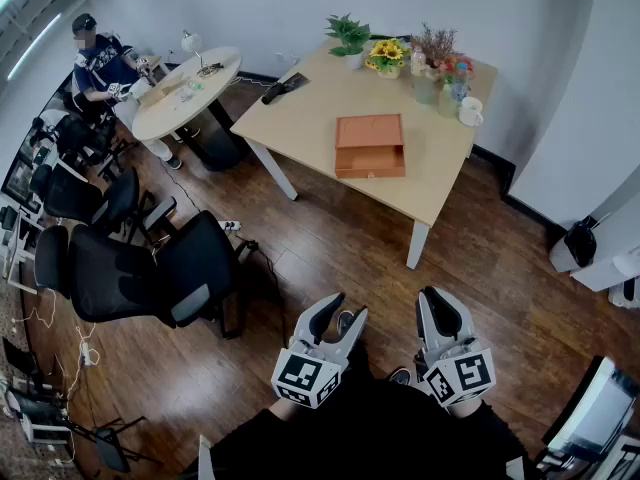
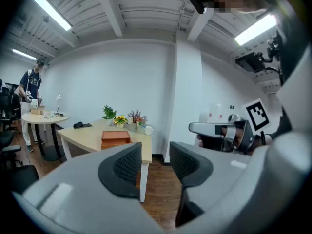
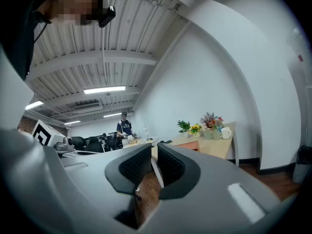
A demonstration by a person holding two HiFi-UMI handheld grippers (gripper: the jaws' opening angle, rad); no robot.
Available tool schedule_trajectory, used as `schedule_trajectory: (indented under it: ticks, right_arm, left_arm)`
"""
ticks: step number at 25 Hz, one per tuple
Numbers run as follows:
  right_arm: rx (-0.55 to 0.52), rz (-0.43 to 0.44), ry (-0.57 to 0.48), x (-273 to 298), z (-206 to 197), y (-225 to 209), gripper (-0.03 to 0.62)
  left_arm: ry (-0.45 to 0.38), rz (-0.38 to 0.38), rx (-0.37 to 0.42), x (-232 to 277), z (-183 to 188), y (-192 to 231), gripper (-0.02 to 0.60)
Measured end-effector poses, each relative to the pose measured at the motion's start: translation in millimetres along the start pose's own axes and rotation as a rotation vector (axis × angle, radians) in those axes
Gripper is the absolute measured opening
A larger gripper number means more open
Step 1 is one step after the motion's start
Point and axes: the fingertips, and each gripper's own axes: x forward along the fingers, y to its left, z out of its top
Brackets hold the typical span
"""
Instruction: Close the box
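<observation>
Just flat, rectangular orange-brown box [image 1: 369, 146]

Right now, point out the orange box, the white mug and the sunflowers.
orange box [image 1: 369, 131], head view, on its flat upper panel.
white mug [image 1: 470, 111], head view, on its side wall.
sunflowers [image 1: 386, 56], head view, on the yellow blooms.

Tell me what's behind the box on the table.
Along the table's far edge stand a plant, sunflowers, a vase of dried flowers and a mug. The box hides none of them; only the table under it is covered.
</observation>
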Motion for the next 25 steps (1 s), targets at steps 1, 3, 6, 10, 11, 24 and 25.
schedule_trajectory:
  ticks: [1,3,6,10,11,24,25]
  right_arm:
    - [-0.002,-0.008,0.003,9,-2,-8,0.041]
    - [-0.008,-0.025,0.005,30,-5,-24,0.041]
    - [-0.033,-0.067,0.001,75,-5,-49,0.041]
    - [-0.054,-0.158,0.046,153,5,-91,0.041]
    - [-0.050,-0.177,0.066,173,7,-102,0.041]
    - [0.048,-0.231,0.284,323,-41,-192,0.041]
    - [0.051,-0.219,0.324,329,-54,-203,0.041]
  left_arm:
    - [-0.001,-0.005,-0.016,11,-2,8,0.161]
    - [-0.009,-0.014,-0.053,35,-5,28,0.161]
    - [-0.030,-0.028,-0.108,81,-1,77,0.161]
    - [-0.033,-0.052,-0.142,155,22,158,0.160]
    - [-0.024,-0.058,-0.137,175,27,179,0.161]
    - [0.175,0.014,-0.176,273,1,314,0.161]
    - [0.181,0.028,-0.172,276,0,317,0.161]
